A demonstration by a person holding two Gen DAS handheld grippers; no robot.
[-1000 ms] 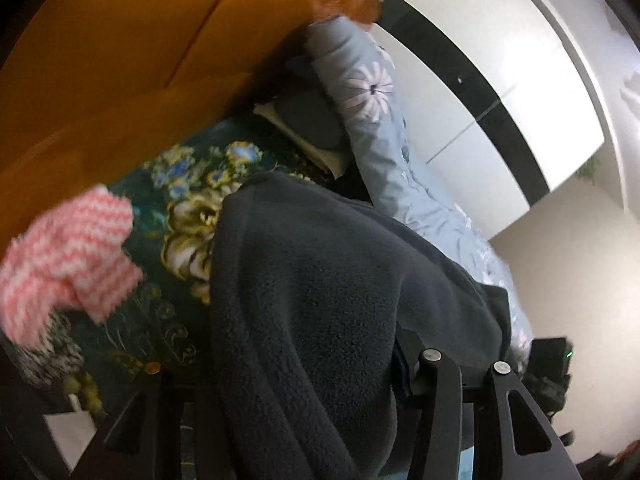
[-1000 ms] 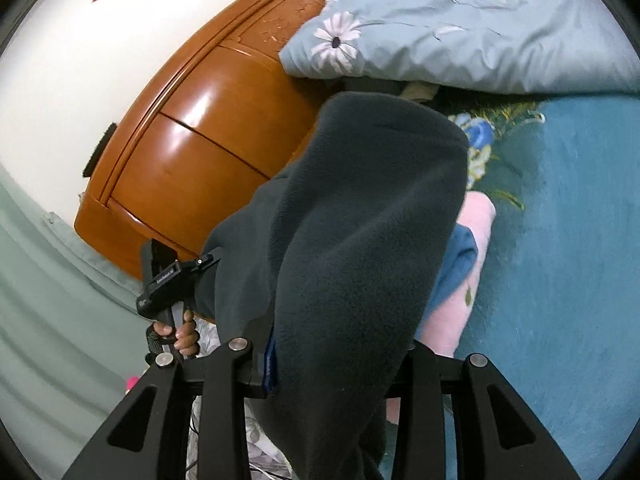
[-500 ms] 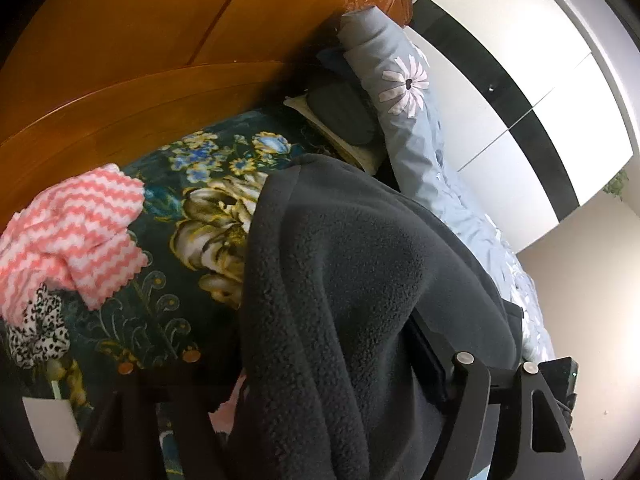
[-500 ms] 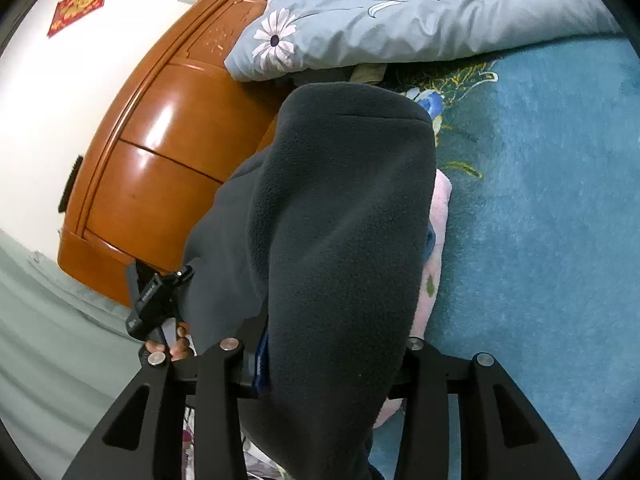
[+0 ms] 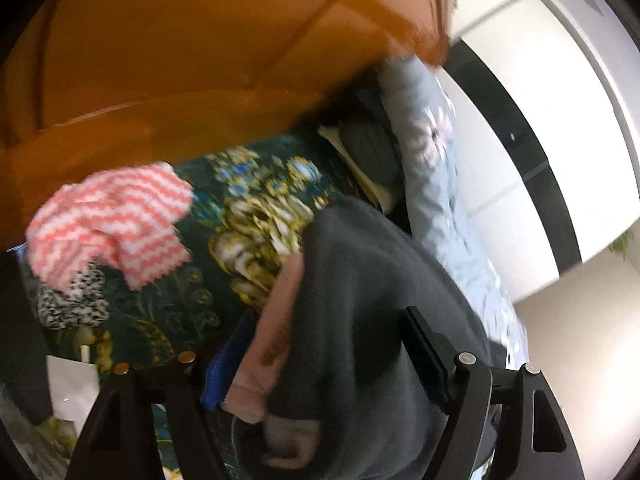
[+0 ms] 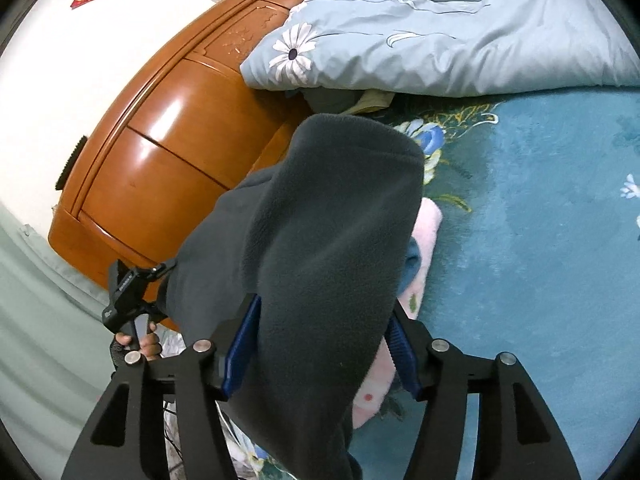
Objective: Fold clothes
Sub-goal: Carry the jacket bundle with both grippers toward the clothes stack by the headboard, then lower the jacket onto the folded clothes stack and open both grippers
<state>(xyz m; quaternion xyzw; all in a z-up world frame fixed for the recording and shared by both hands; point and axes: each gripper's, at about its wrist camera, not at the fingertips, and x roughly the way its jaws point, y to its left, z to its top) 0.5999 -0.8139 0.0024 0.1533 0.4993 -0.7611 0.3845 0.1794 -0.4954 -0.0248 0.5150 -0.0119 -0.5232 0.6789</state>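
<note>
A dark grey fleece garment [image 6: 320, 240] hangs folded over between both grippers above the bed. My right gripper [image 6: 320, 344] is shut on its edge, blue pads on either side. My left gripper [image 5: 320, 356] is shut on the same fleece [image 5: 360, 300], with pink clothing [image 5: 276, 332] beside it under the fleece. In the right wrist view the left gripper's body [image 6: 128, 292] shows at the left, held by a hand. A pink garment [image 6: 424, 240] lies on the bed under the fleece.
The teal floral bedspread [image 6: 540, 240] covers the bed. A light blue quilt [image 6: 440, 40] is bunched at the head. The orange wooden headboard [image 6: 168, 140] stands behind. A pink-and-white zigzag cloth [image 5: 108, 224] and a black-and-white spotted cloth [image 5: 72, 300] lie near the headboard.
Both grippers have shifted with the fleece still held. The left view is now blurred from motion and pink clothing shows beside its left finger.
</note>
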